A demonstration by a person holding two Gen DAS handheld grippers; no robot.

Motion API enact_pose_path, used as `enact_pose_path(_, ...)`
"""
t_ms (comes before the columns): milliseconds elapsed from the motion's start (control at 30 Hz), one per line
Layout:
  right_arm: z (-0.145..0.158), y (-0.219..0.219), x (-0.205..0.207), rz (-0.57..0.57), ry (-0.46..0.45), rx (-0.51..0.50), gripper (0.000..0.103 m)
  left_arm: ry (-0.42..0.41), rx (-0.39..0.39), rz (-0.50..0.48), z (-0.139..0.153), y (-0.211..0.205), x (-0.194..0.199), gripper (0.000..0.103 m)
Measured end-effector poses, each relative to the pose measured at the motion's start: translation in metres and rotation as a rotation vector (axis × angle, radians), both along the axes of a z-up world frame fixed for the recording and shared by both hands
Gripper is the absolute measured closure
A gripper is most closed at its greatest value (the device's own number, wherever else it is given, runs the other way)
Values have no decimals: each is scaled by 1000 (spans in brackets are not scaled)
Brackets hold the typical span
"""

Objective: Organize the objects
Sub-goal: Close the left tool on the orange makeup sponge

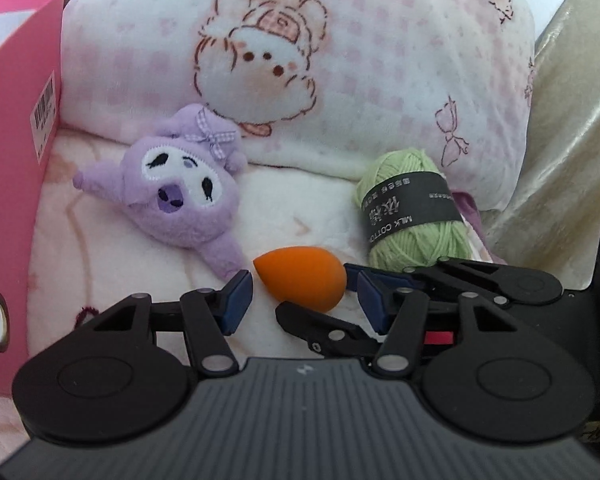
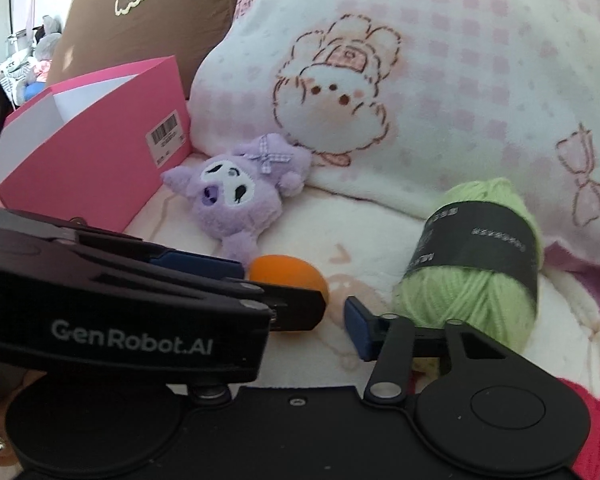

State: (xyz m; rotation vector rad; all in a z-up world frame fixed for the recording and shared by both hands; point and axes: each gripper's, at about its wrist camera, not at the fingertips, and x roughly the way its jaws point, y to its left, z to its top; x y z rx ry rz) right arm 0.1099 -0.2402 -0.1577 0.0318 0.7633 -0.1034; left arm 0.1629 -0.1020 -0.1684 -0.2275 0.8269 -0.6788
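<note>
An orange egg-shaped sponge (image 1: 303, 283) lies on the pale fleece blanket, between the open jaws of my left gripper (image 1: 305, 295). It also shows in the right wrist view (image 2: 296, 273), partly hidden by the left gripper's body. A purple plush toy (image 1: 176, 190) lies to the left, beside a pink box (image 1: 16, 152). A green yarn ball (image 1: 414, 210) with a dark label lies to the right. My right gripper (image 2: 320, 312) is open and empty, crossing in from the right; its left finger is hidden behind the left gripper. The yarn (image 2: 476, 256) sits just beyond its right finger.
A large pink-checked cartoon pillow (image 1: 300, 60) rises behind the objects. The pink box (image 2: 96, 152) stands open at the left, with a brown cushion (image 2: 148, 12) behind it. A gold fabric (image 1: 572, 140) hangs at the right.
</note>
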Motion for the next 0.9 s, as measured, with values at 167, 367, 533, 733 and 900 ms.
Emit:
enact_pose_path(167,1,3,-2,36,-3,-4,59,-5,-20,-16,1,0,-3,50)
enact_pose_path(367,7,7,-8,62,1,10,59,16,-15,-17,8,6,-7,50)
enact_pose_path(533,5,12,-12,92,47,45,52,64,14,-19,9,6,-14,50)
enact_pose_path(733,1,13,-7,96,63,41,49,91,-3,-11,7,6,-15,50)
enact_pose_path(900,0,13,-6,92,62,36,49,44,18,-1,11,4,-20,54)
